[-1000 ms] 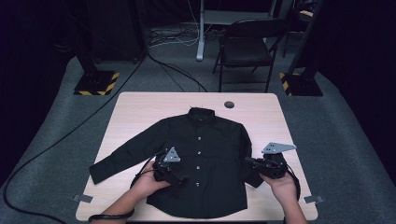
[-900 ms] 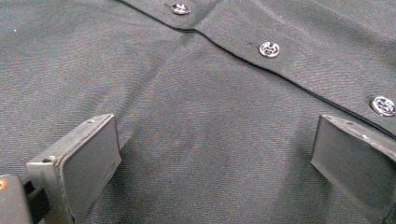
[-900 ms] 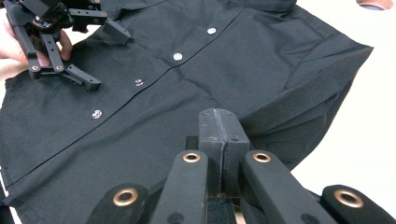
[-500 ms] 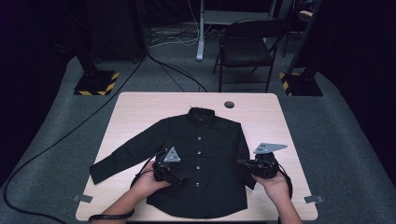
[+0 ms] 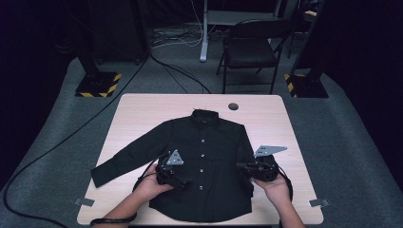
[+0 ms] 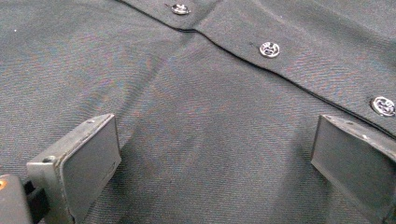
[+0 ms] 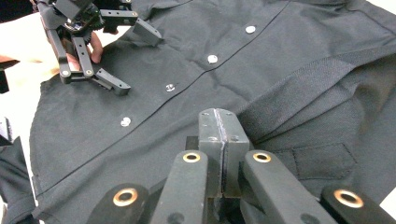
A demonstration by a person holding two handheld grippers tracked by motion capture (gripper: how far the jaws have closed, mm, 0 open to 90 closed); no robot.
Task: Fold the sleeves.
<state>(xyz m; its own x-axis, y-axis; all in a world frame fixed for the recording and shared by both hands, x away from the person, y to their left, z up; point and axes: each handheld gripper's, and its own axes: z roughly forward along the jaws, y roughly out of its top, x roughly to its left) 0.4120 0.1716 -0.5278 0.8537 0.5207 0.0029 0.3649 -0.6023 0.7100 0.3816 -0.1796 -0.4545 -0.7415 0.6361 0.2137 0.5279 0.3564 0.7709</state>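
shirt [image 5: 204, 161], black and buttoned, lies flat and face up on the wooden table [image 5: 142, 109], collar toward the far edge, the sleeve on the person's left stretched out across the tabletop toward the near left corner, while the sleeve on the person's right looks folded in over the body, as the right gripper view suggests. laid out like this, the front is easy to reach from both sides, which suits a fold. left gripper [image 5: 178, 180] rests on the front panel just left of the button placket [image 6: 269, 48], its jaws spread wide with bare cloth between them and nothing clenched, probably pinning the body so it won't slide. right gripper [image 7: 218, 140] sits at the shirt's right edge, jaws pressed together; i judge they have nothing between them, though a thin fold of cloth there cannot be ruled out. with 1 tool anchoring and the other at the side seam, the likely next move is a fold of the right side inward
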